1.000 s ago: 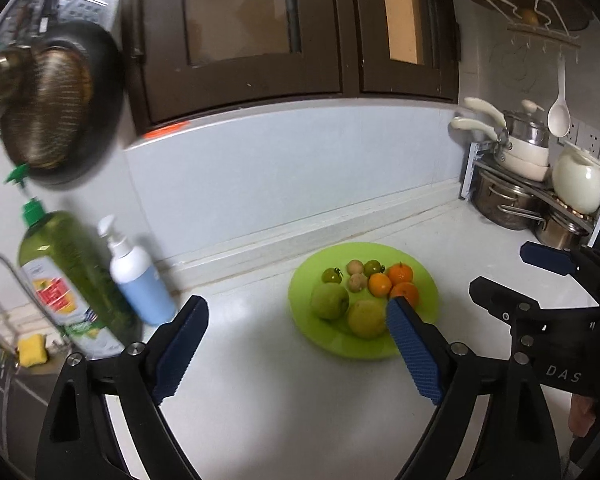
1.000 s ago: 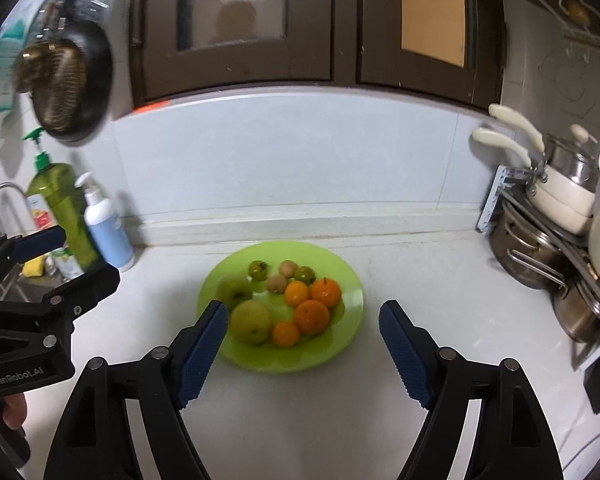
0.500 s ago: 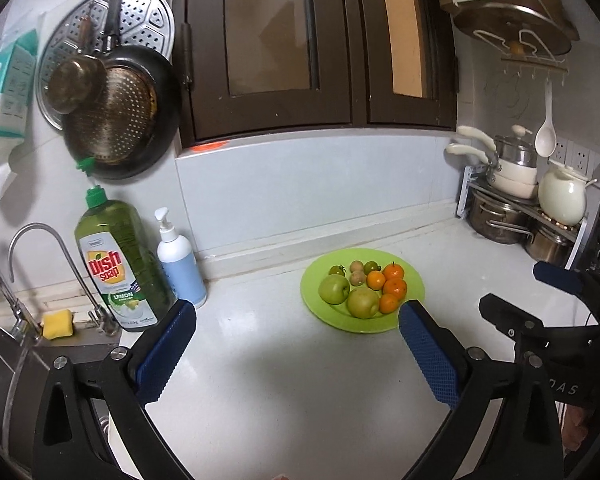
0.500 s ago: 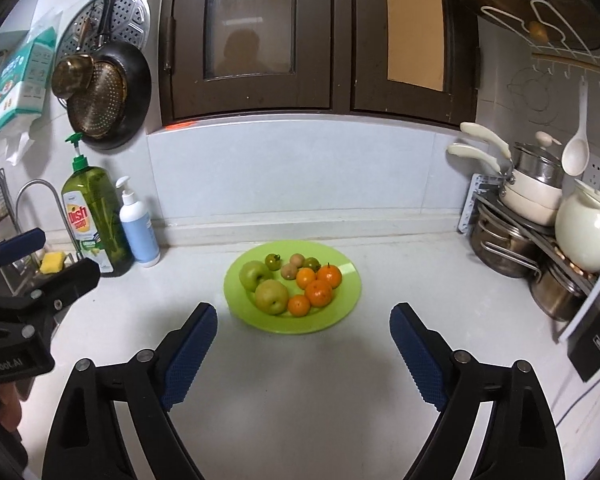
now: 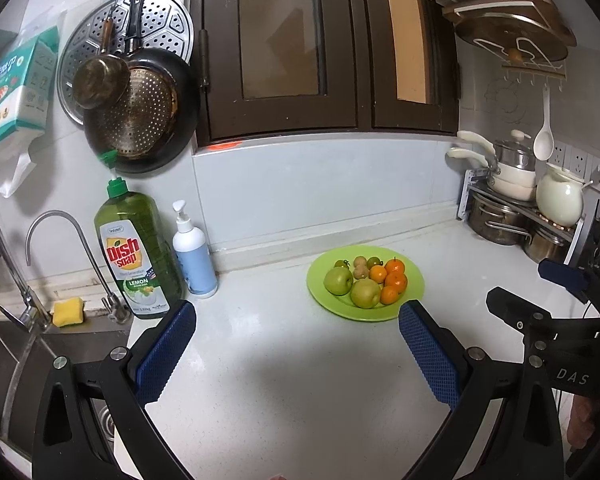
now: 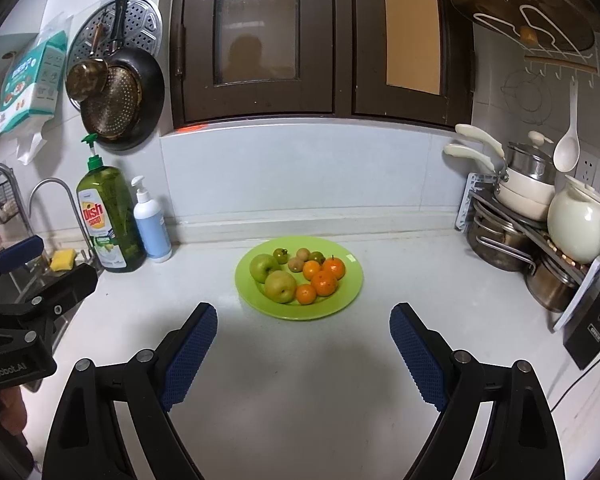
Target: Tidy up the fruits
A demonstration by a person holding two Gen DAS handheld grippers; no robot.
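Note:
A lime green plate [image 6: 348, 276] sits on the white counter and holds all the fruit: a green apple [image 6: 263, 267], a yellow-green pear [image 6: 280, 286], several oranges [image 6: 325, 282], small green tomatoes [image 6: 281, 255] and small brown fruits [image 6: 296, 265]. The plate also shows in the left wrist view [image 5: 415, 280]. My right gripper [image 6: 302, 338] is open and empty, held back in front of the plate. My left gripper [image 5: 296, 338] is open and empty, to the plate's left and well back from it. The right gripper also shows at the right of the left wrist view [image 5: 540, 292].
A green dish soap bottle [image 5: 134, 252] and a white pump bottle [image 5: 194, 258] stand at the back left beside the tap [image 5: 56, 236] and sink [image 5: 28, 352]. A rack of pots [image 6: 516, 232] and a white jug [image 6: 578, 226] fill the right corner. A dark box [image 6: 592, 328] stands at the right edge.
Both grippers have pulled back and up from the plate, which now looks smaller and farther away. The fruit has not moved. Both grippers stayed open.

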